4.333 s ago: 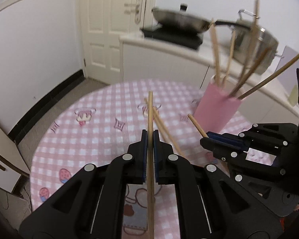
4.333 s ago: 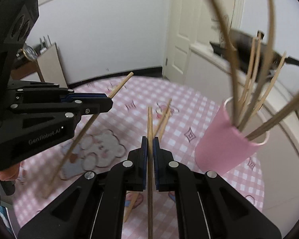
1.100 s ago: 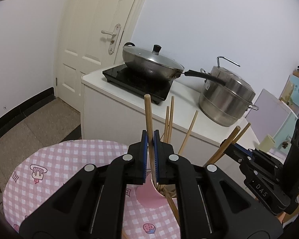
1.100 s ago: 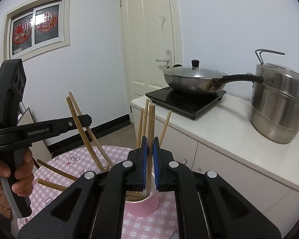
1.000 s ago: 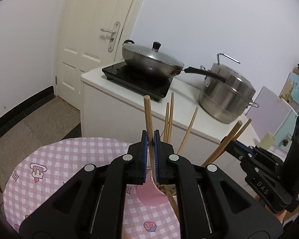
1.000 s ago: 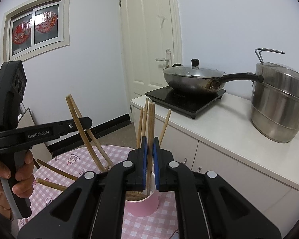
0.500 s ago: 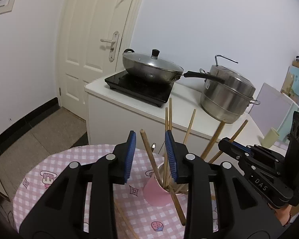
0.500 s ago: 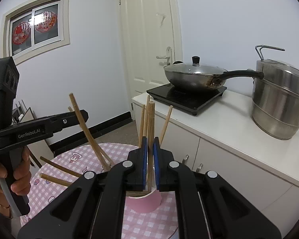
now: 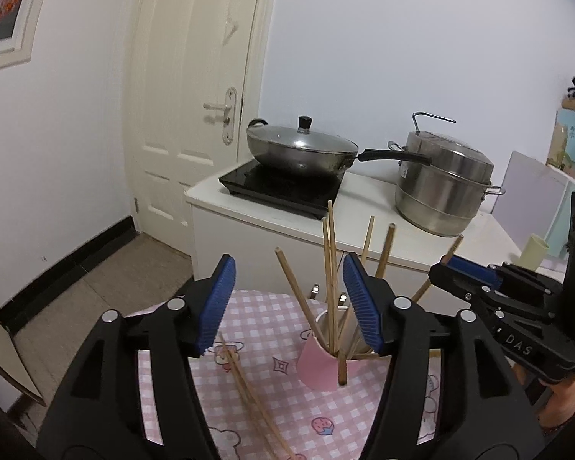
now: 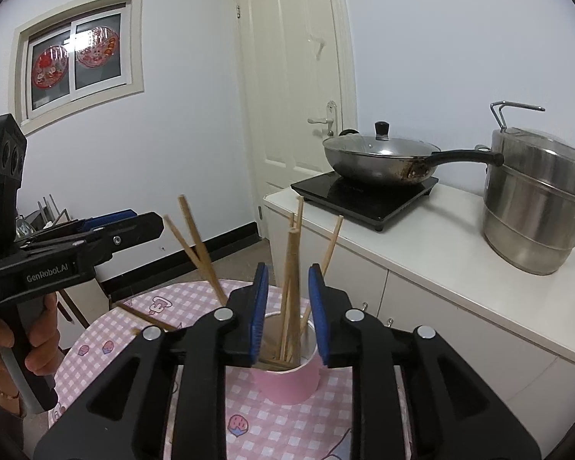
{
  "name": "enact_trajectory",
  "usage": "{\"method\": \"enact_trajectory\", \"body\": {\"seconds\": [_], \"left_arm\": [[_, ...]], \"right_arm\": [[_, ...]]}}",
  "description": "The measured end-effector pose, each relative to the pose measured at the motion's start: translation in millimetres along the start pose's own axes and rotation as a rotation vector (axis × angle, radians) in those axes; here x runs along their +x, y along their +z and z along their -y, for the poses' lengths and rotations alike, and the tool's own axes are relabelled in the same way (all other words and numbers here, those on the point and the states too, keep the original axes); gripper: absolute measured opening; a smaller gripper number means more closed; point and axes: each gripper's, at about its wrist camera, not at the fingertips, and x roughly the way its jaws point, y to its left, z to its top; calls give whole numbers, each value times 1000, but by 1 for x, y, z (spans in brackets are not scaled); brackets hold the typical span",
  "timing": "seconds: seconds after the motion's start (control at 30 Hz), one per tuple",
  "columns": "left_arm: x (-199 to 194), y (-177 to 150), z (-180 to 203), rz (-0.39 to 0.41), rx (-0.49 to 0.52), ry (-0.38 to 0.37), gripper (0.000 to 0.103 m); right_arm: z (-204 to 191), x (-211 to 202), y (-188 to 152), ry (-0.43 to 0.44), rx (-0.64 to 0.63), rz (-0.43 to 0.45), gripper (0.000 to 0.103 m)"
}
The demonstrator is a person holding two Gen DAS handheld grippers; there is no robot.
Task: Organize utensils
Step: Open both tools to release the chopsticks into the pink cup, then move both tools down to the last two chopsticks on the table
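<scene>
Left gripper [image 9: 287, 303] has just been opening, jaws wide apart, nothing pinched. Right gripper [image 10: 287, 316] has just been opening too, pads clear of the chopsticks [image 10: 292, 287] between them. Chopsticks stand in the pink cup [image 10: 291, 385] on the checkered table [image 10: 272, 429]; two loose chopsticks [image 9: 249, 387] lie beside it.

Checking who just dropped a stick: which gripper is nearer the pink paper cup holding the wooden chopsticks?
Right. The right gripper hangs directly over the pink paper cup, jaws straddling a standing chopstick. The left gripper sits farther back, open, cup beyond its fingertips.
</scene>
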Motion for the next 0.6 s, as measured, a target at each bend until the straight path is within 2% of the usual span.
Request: {"method": "enact_trajectory", "body": {"seconds": [0.37, 0.6], "left_arm": [[-58, -21, 10, 97, 83, 86, 68], [-87, -42, 2, 131, 57, 111, 73]], "right_arm": [[-28, -31, -11, 55, -37, 40, 32], [-54, -41, -30, 92, -86, 44, 35]]}}
